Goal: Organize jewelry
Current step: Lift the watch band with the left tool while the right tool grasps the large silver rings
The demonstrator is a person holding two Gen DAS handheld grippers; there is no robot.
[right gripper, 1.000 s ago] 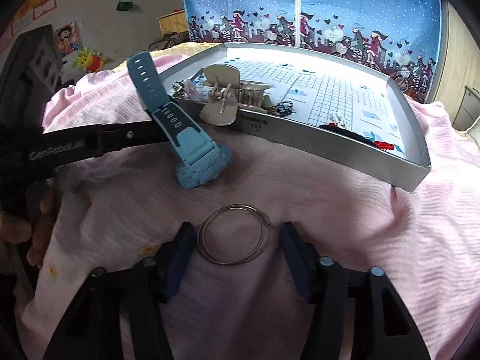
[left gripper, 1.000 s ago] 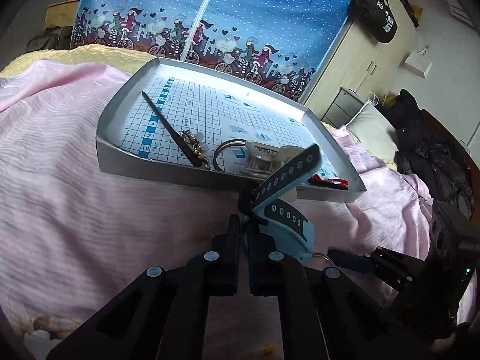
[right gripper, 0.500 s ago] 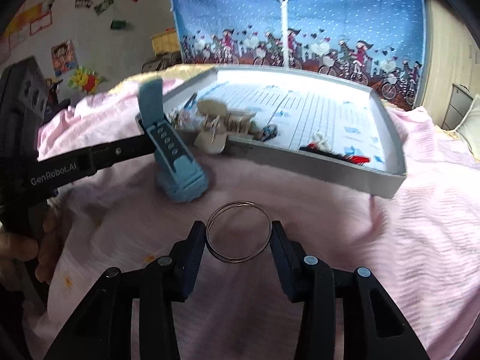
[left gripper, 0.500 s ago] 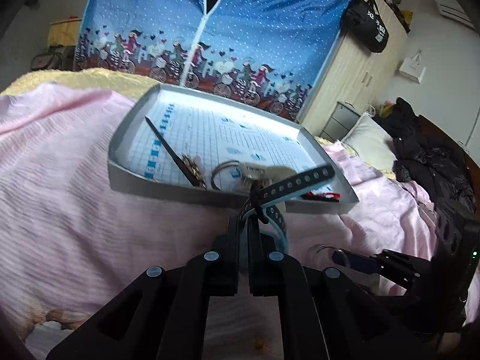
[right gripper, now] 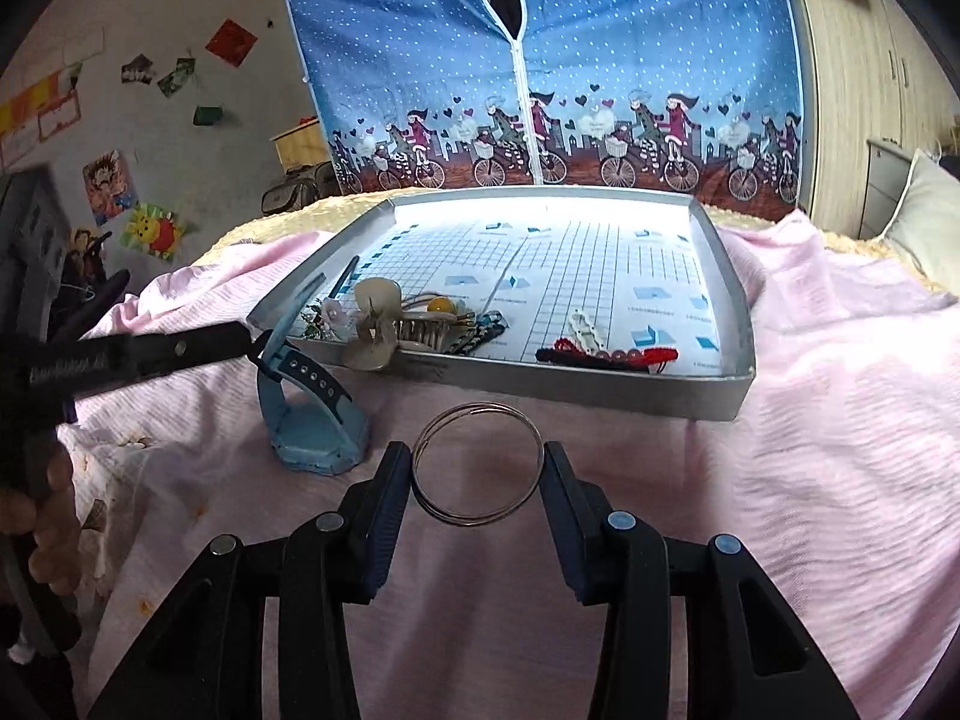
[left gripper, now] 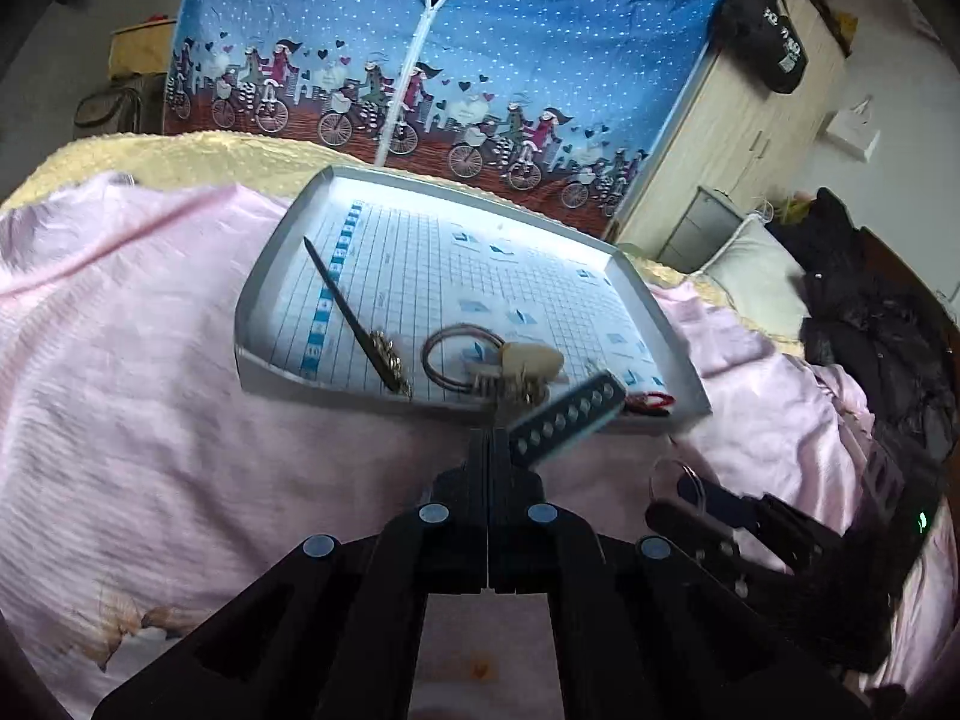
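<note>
My left gripper (left gripper: 492, 441) is shut on the dark perforated strap of a light-blue watch (left gripper: 567, 420). In the right wrist view the left gripper (right gripper: 249, 343) reaches in from the left, and the watch (right gripper: 315, 426) hangs from it with its body down on the pink bedspread. My right gripper (right gripper: 477, 455) has both fingers against a thin silver wire bangle (right gripper: 480, 519), which sits tilted just in front of the silver tray (right gripper: 570, 389). The tray (left gripper: 360, 389) holds a dark hair stick (left gripper: 348, 312), a hair tie (left gripper: 450, 354), a beige claw clip (right gripper: 375, 324) and a red-and-black bracelet (right gripper: 606, 355).
The tray lies on a pink bedspread (right gripper: 810, 450) over a bed. Behind it stands a blue fabric wardrobe (right gripper: 540, 60), with wooden cabinets (left gripper: 738, 138) to the right. Dark clothes (left gripper: 888, 336) and a pillow (left gripper: 756, 282) lie at the right. A hand (right gripper: 48, 516) holds the left gripper's handle.
The right gripper's fingers have come in from a wider gap onto the bangle and tipped it up. The left gripper, still on the strap, has turned so the watch body sits lower.
</note>
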